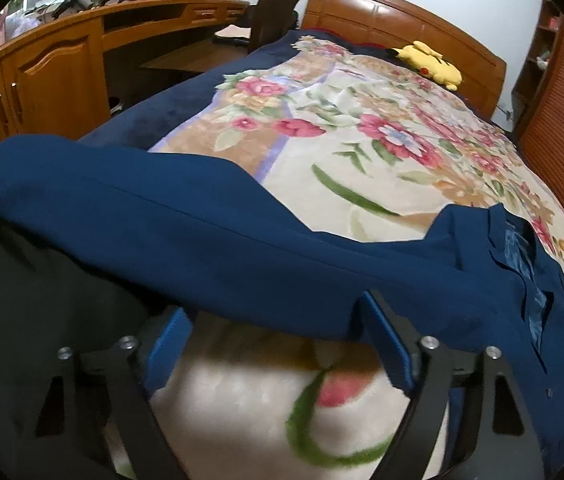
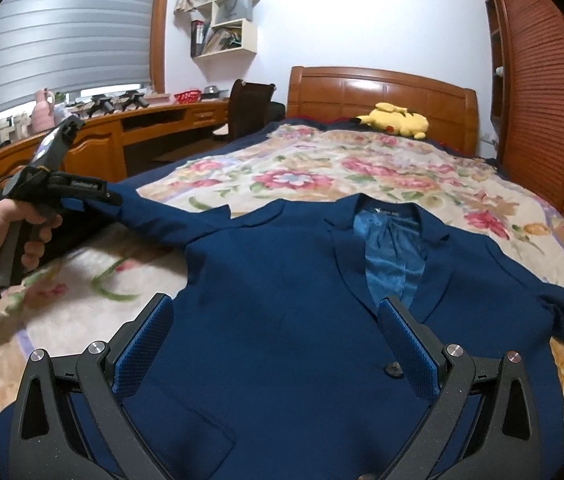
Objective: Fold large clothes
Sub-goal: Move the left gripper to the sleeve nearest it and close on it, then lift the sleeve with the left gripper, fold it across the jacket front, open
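At the left, the left tool (image 2: 82, 196) sits at the jacket's sleeve (image 1: 170, 224), its pads spread either side of the cloth and not visibly pinching it. The blue jacket (image 2: 282, 280) lies face up and open on the floral blanket (image 2: 322, 168) of the bed, collar toward the headboard (image 2: 382, 92). Nearer the middle, the right tool (image 2: 276, 344) hovers spread above the jacket front, holding nothing. If the left tool takes only the top layer, the sleeve may slip or bunch and fold crooked. A drag could also rumple the blanket beneath.
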{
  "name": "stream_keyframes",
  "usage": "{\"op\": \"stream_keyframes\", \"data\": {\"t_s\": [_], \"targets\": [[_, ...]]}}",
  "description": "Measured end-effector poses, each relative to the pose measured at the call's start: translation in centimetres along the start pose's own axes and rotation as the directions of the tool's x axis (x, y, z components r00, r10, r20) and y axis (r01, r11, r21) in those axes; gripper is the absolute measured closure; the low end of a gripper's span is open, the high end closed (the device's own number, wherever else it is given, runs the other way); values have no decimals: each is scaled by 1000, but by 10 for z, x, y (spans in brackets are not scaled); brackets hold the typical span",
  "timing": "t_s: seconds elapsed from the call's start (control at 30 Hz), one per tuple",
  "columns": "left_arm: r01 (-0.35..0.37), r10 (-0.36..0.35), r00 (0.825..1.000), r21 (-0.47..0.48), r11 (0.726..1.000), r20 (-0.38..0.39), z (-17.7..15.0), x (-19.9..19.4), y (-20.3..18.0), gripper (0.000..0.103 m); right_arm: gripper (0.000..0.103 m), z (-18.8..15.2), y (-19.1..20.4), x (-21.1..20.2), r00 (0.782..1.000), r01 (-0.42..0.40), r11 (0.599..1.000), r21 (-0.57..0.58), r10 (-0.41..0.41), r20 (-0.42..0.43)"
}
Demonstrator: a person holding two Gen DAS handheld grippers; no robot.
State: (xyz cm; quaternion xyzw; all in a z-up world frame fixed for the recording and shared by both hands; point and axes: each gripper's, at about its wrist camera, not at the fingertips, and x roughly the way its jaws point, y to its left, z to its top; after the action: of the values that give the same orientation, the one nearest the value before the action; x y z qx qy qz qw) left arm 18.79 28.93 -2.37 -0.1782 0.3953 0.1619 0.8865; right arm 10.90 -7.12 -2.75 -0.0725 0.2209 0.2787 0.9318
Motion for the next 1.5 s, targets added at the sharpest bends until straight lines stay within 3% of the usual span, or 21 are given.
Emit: {"op": "stream_keyframes", "data": {"t_s": [0.13, 0.2, 0.27, 0.37, 0.43, 0.63, 0.9, 1.3, 1.5], "targets": [[-9, 9, 1000, -3, 1000, 2, 1, 2, 2, 34, 0, 0, -6, -3, 1000, 1, 1000, 16, -1, 0], [-6, 6, 1000, 0, 1000, 0, 1, 4, 3, 47, 0, -1, -9, -4, 1000, -1, 1000, 26, 1, -3], [-3, 3, 1000, 23, 1000, -18, 0, 9, 2, 82, 0, -1, -9, -4, 1000, -2, 1000, 28, 2, -5], [-6, 8, 1000, 56, 998, -22, -3, 11, -1, 98, 0, -1, -9, -7, 1000, 3, 1000, 18, -3, 0], [-8, 8, 1000, 79, 997, -2, -2, 6, -4, 103, 0, -1, -11, -9, 1000, 6, 1000, 16, -6, 8], [-24, 7, 995, 169, 985, 98, 5, -25, -30, 103, 0, -1, -31, -15, 1000, 23, 999, 46, -24, 11], [25, -86, 982, 341, 940, 165, -1, -72, -107, 103, 0, 2, -56, -26, 998, 54, 994, 91, -56, 14], [142, -251, 957, 519, 843, 146, -34, -123, -219, 103, 0, -2, -81, -36, 990, 135, 988, 81, -136, 18], [163, -250, 963, 531, 832, 96, -75, -119, -239, 100, 0, -5, -84, -35, 991, 135, 986, 93, -135, 1]]}}
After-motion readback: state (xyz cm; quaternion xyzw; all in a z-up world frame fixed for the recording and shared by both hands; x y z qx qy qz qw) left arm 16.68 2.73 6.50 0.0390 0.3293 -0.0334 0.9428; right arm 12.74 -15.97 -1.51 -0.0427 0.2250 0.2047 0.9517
